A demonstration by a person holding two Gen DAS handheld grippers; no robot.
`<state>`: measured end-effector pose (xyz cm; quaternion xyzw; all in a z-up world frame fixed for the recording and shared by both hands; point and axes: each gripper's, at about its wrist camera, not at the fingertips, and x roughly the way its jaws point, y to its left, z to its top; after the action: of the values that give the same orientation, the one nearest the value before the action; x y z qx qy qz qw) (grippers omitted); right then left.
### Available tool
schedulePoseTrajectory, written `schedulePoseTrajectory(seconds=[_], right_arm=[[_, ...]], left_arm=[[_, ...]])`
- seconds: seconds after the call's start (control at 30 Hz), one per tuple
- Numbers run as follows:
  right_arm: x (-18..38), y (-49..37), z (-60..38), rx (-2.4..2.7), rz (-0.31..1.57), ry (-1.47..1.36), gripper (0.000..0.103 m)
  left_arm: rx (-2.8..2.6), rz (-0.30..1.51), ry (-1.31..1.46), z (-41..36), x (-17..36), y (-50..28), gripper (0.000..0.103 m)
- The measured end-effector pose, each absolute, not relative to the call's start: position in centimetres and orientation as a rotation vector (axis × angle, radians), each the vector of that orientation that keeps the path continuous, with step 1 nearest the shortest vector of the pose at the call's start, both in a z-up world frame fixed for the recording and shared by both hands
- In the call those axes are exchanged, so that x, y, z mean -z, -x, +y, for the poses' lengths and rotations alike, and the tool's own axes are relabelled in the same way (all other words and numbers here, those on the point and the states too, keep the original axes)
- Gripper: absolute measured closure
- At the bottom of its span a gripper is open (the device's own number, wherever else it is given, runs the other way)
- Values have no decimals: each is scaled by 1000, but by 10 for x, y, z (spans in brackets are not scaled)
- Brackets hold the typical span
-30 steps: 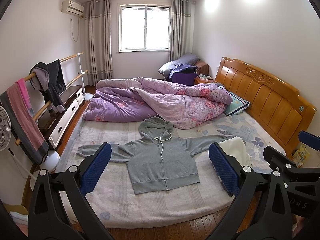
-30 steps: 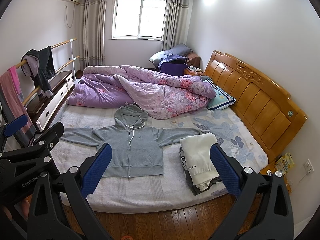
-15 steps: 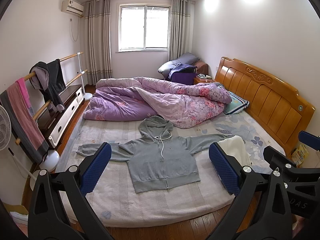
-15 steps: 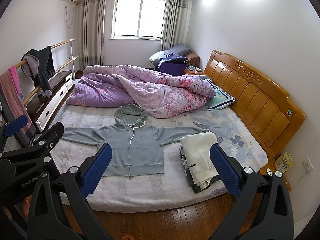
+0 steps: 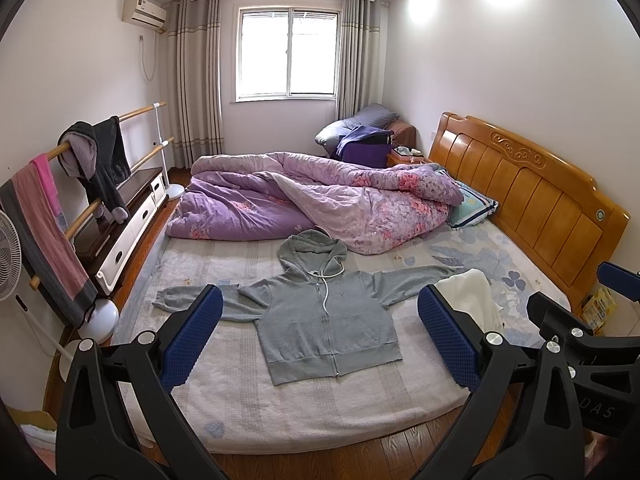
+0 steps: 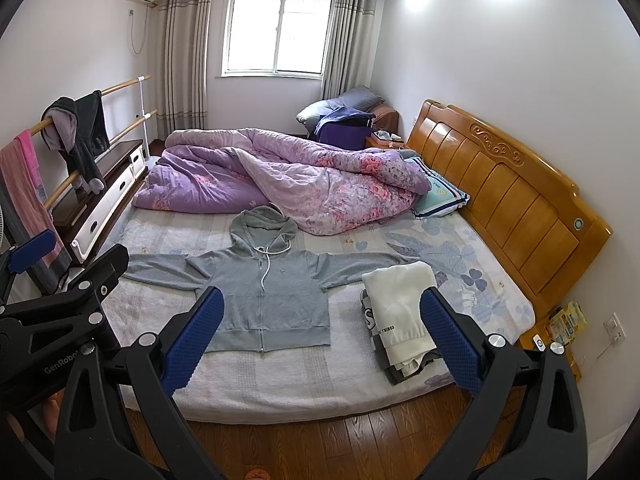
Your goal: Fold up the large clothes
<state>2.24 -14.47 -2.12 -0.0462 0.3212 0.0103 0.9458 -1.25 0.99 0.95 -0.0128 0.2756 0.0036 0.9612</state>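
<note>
A grey hoodie (image 5: 324,316) lies flat, sleeves spread, on the near part of the bed (image 5: 240,408), folded clothes (image 6: 404,320) just right of it. A purple quilt (image 5: 320,204) is heaped farther back beneath the window (image 5: 286,50). Left gripper (image 5: 320,340) and right gripper (image 6: 320,340) hover above the wooden floor (image 6: 320,436), jaws wide, empty.
</note>
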Motion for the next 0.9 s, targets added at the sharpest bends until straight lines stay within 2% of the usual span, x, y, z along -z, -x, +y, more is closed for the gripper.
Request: schedulePoseTrajectory(seconds=[0.7, 0.73, 0.9], right_arm=[[32, -19, -145, -23, 654, 97, 8], [32, -18, -145, -25, 655, 96, 8], [32, -19, -145, -26, 657, 98, 8]], left_arm=[[-9, 558, 27, 10, -4, 18, 5], [-11, 559, 29, 13, 12, 19, 5], [-11, 560, 30, 15, 16, 19, 5]])
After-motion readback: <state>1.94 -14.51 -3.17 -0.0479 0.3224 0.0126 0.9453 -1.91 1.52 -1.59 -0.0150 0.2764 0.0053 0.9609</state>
